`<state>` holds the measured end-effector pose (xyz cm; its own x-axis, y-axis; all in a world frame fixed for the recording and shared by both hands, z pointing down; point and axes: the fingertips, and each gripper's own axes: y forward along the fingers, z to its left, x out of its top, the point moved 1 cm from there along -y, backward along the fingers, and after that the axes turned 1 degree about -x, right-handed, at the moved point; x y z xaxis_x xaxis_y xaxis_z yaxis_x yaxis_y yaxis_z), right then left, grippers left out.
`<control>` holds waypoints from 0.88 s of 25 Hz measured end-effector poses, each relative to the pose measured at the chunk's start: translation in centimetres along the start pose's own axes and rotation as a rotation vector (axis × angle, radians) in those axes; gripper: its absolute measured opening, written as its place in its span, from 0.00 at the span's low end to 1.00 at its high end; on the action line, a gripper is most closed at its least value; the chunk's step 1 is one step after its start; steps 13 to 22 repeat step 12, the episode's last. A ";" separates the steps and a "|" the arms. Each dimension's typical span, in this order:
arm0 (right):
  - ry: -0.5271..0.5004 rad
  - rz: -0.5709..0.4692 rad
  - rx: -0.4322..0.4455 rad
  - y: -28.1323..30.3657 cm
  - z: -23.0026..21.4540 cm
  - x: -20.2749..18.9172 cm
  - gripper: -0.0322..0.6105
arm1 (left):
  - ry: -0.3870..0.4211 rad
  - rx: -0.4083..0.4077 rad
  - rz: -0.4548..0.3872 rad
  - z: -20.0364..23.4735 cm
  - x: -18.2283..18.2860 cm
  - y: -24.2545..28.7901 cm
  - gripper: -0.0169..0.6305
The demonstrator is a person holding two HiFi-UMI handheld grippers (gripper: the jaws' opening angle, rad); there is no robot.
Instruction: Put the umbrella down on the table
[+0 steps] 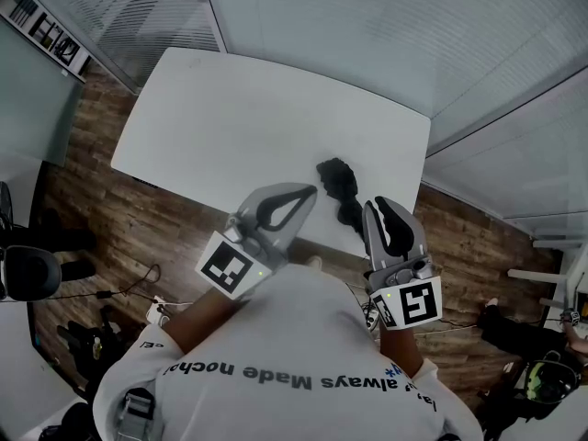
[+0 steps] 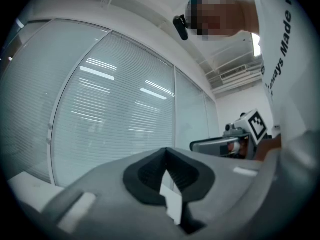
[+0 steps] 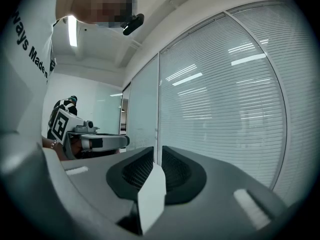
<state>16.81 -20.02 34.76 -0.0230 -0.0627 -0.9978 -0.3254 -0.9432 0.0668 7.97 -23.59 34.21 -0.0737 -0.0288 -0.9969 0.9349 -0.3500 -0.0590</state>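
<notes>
The black umbrella (image 1: 338, 189) lies on the white table (image 1: 230, 118) toward its five o'clock edge, held by neither tool, with the left tool (image 1: 310, 190) at its nine o'clock and the right tool (image 1: 378, 204) at its four o'clock, both pinched together, empty.

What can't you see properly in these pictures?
- The umbrella: it shows in the head view only, small and dark, so its handle and strap cannot be told apart. Its near end meets the right gripper, so part may be hidden.
- The table: in the head view its near edge is hidden by the left gripper, the right gripper and the shirt.
- Both gripper views face the blinds, so neither shows the umbrella.
</notes>
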 end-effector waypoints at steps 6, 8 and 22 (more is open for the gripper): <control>-0.001 -0.012 0.001 0.0 0.3 0.4 0.14 | 0.003 0.008 -0.004 0.1 0.1 -0.2 0.03; -0.002 -0.004 0.001 0.1 0.2 0.3 0.14 | 0.005 0.009 -0.009 0.2 0.2 -0.1 0.03; -0.006 0.006 0.004 0.1 0.2 0.2 0.14 | 0.005 0.008 -0.010 0.2 0.2 -0.1 0.03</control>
